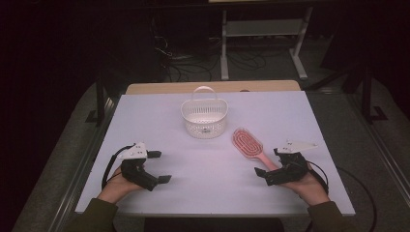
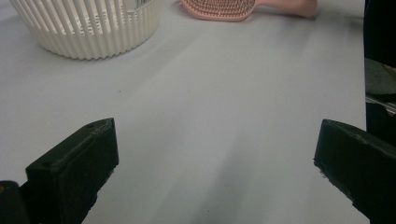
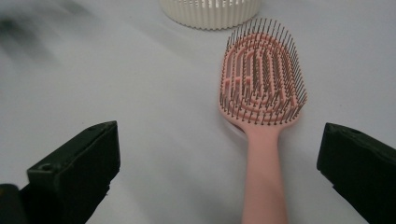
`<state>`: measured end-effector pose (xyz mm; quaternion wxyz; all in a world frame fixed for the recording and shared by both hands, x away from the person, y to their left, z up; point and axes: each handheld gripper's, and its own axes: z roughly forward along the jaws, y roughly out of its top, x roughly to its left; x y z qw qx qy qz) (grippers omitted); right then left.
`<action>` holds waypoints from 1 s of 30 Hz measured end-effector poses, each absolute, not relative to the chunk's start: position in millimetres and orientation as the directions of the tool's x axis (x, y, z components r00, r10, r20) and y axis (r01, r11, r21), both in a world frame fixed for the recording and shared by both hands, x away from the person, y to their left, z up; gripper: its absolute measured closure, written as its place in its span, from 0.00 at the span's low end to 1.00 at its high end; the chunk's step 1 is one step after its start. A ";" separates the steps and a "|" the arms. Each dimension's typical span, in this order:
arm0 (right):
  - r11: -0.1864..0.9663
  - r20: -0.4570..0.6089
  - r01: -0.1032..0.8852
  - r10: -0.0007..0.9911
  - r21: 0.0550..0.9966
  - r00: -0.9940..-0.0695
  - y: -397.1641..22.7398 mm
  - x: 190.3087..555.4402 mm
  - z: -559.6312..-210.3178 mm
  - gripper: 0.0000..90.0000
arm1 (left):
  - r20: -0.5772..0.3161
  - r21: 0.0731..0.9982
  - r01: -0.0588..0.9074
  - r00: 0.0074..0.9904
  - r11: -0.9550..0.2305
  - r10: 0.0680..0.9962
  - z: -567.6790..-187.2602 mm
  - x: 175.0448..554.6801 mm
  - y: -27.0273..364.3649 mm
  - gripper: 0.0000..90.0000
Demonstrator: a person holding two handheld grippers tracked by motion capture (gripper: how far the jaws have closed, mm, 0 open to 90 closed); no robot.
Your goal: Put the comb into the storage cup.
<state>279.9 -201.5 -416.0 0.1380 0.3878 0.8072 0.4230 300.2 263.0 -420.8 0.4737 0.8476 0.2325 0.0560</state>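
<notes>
- High view: fixed above the near edge, facing forward and down over the whole white counter (image 1: 159,116), floor beyond.
- Left gripper view: low over the counter, close, facing the white basket (image 2: 88,28) and pink hairbrush (image 2: 224,8).
- Right gripper view: low, very near the hairbrush, basket behind.
- Shared by all: basket, hairbrush.
</notes>
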 end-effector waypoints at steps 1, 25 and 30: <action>0.340 0.105 0.508 0.743 0.791 -0.661 -201.5 280.4 -415.4 0.00 | -0.126 0.830 0.341 0.886 -0.442 0.447 -420.7 299.9 262.8 0.00; 0.324 0.101 0.501 0.754 0.802 -0.649 -202.0 292.3 -402.5 0.00 | -0.138 0.838 0.342 0.887 -0.426 0.440 -420.3 301.7 263.7 0.00; 0.324 0.099 0.499 0.754 0.804 -0.649 -200.3 295.1 -399.5 0.00 | -0.141 0.838 0.343 0.888 -0.424 0.438 -420.1 301.7 263.8 0.00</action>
